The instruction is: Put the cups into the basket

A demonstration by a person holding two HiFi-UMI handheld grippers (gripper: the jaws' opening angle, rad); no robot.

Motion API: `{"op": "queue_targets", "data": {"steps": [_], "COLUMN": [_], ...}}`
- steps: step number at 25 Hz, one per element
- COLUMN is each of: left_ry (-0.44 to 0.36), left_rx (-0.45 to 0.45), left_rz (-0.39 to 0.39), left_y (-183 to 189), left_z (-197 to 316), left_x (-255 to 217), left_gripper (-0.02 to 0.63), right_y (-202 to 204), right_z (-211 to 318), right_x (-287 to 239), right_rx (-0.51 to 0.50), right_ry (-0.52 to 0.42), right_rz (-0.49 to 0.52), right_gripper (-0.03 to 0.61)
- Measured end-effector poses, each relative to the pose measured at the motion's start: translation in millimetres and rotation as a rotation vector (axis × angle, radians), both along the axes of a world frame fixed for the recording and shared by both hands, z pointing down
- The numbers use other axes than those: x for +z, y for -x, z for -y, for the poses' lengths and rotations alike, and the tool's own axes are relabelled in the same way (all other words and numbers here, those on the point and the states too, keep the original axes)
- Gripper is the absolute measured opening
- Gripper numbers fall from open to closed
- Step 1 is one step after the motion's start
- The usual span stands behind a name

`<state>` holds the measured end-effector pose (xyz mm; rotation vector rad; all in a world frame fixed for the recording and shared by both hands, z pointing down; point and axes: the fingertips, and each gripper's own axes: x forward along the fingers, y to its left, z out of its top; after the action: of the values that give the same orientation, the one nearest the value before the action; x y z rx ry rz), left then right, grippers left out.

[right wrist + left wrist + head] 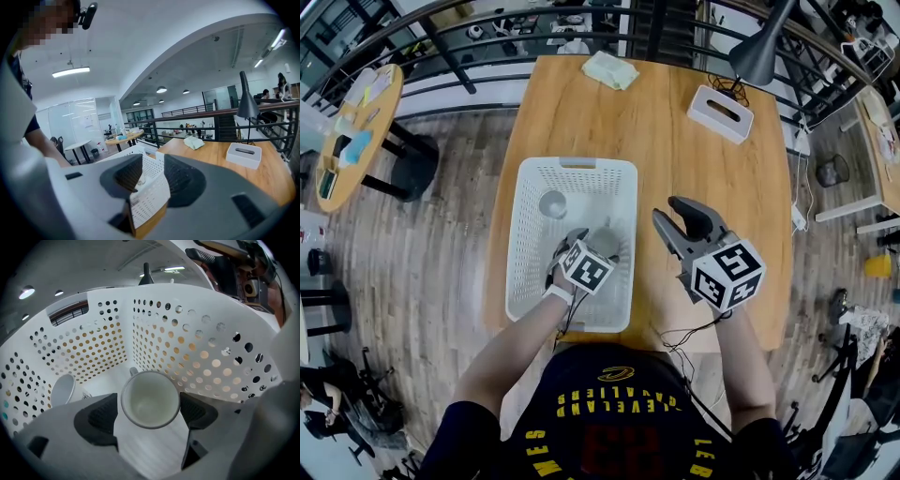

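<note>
A white perforated basket stands on the wooden table, left of its middle. My left gripper reaches down inside it, shut on a white cup that stays upright with its mouth toward the camera, both pads at its rim. In the head view this cup is partly covered by the gripper. A second white cup lies near the basket's far left corner, on its side. My right gripper hovers over the table just right of the basket, open and with nothing in it.
A white tissue box and a pale wipes pack lie at the table's far end, below a black lamp. A railing runs behind the table. A round side table stands off to the left.
</note>
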<state>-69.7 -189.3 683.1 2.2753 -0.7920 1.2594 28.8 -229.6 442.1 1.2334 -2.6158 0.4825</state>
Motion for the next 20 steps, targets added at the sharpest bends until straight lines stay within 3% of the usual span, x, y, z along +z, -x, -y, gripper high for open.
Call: {"op": "queue_targets", "data": {"steps": [6,10,16,20], "left_ry": [-0.054,-0.114,-0.293,-0.345], "left_rx": [0.014,0.017,-0.140,-0.235], "left_rz": [-0.037,-0.098,-0.282,-0.401], "left_y": [-3.0,5.3,34.1,36.8], "left_z": [2.1,3.7,25.1,15.7], "left_x": [-25.7,-69.4,-170.5,-208.0], "left_gripper": [0.403,0.402,0.400,0.391], "right_y": [1.4,-1.2,-3.1,4.0], "right_z": [-2.2,-6.6,-13.7,-21.3], "right_x": [-3.5,-4.7,-3.0,-7.0], "right_rx": [-0.016,-0.021,-0.032,-0.041], "right_ry": [-0.008,-0.009,0.002,0.003], "right_rz": [0.006,0.013,0.043,0.077], "right_gripper": [0.150,0.150,0.150,0.146]}}
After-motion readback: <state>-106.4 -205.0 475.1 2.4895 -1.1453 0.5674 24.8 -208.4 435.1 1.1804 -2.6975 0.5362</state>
